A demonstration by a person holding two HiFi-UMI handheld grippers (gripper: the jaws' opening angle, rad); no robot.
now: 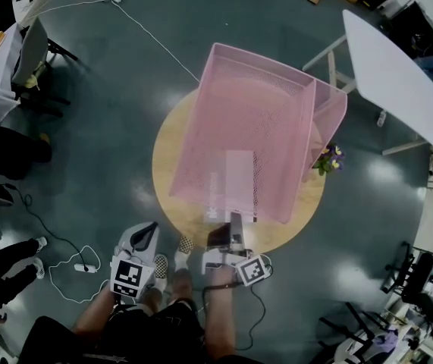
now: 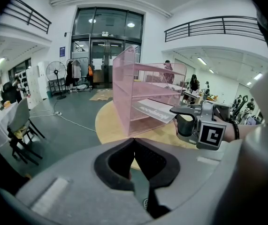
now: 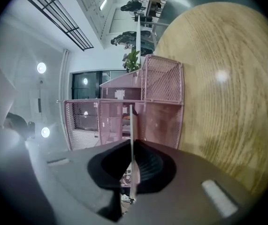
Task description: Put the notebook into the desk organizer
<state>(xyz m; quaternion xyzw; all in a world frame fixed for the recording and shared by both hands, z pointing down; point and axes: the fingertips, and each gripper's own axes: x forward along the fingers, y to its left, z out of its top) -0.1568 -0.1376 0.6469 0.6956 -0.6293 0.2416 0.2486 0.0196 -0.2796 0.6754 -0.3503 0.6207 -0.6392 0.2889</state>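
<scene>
The right gripper is seen in the head view at the near edge of a round wooden table, with its jaws closed on the near end of the notebook. The notebook is pushed partway into the pink mesh organizer, and its pale cover can be made out through the mesh top. The organizer is stood on the table with its open side toward the person. The left gripper is held off the table's edge, over the floor, well apart from the organizer. A small plant is set on the table just beside the organizer's right side.

In the left gripper view, the left gripper is shown with its jaws brought together and nothing between them. Beyond them the organizer is seen with its shelves stacked. The notebook is laid tilted in one shelf opening, and its end sticks out toward the right gripper, by which it is gripped.

In the right gripper view, the right gripper is shown clamped on the notebook. The notebook is seen edge-on as a thin pale line running from between the pads toward the organizer. The table is spread to the right, and the plant is seen behind the organizer.
</scene>
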